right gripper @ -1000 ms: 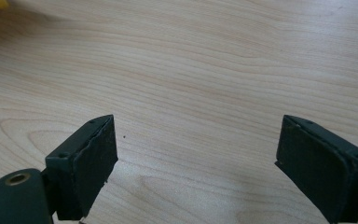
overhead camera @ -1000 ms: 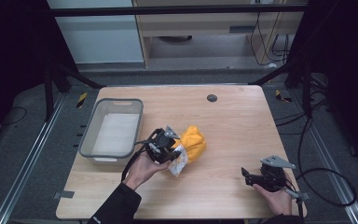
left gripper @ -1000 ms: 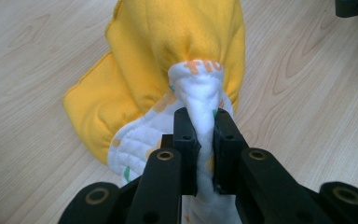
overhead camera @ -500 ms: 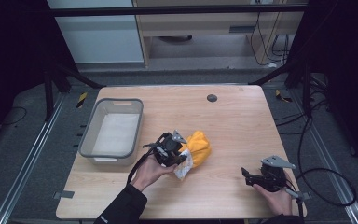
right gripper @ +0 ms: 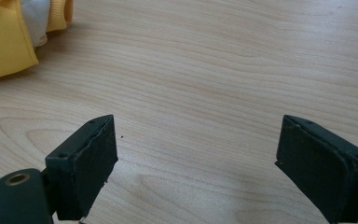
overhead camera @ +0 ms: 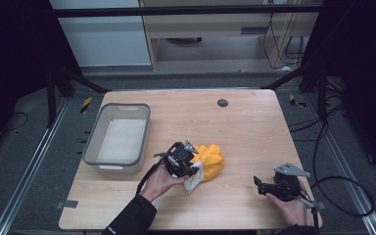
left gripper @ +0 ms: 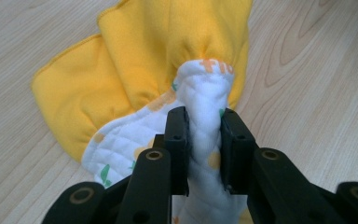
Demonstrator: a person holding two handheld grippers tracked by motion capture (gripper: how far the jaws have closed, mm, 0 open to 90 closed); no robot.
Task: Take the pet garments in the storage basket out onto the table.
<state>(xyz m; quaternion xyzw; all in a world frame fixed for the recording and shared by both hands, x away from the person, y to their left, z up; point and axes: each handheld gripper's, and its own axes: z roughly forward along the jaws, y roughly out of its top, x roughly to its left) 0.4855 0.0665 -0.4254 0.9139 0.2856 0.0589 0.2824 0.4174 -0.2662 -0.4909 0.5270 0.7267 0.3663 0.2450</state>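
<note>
- Wood table (overhead camera: 254,127), dark floor around it; grey bin (overhead camera: 119,139) near its left edge.
- Left gripper (left gripper: 204,140) has just been loosening, pads pinching the yellow-and-white cloth (left gripper: 144,70) mid-table toward the front edge.
- Right gripper (right gripper: 198,158) gapes wide over bare wood.

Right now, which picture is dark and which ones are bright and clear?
In the high view the room around the table is very dark and the picture is a bit soft. In the left gripper view the yellow cloth is bright and sharp, down to its white quilted side. In the right gripper view the wood grain is crisp, with a dim shadow below the cloth at the top left corner.
</note>
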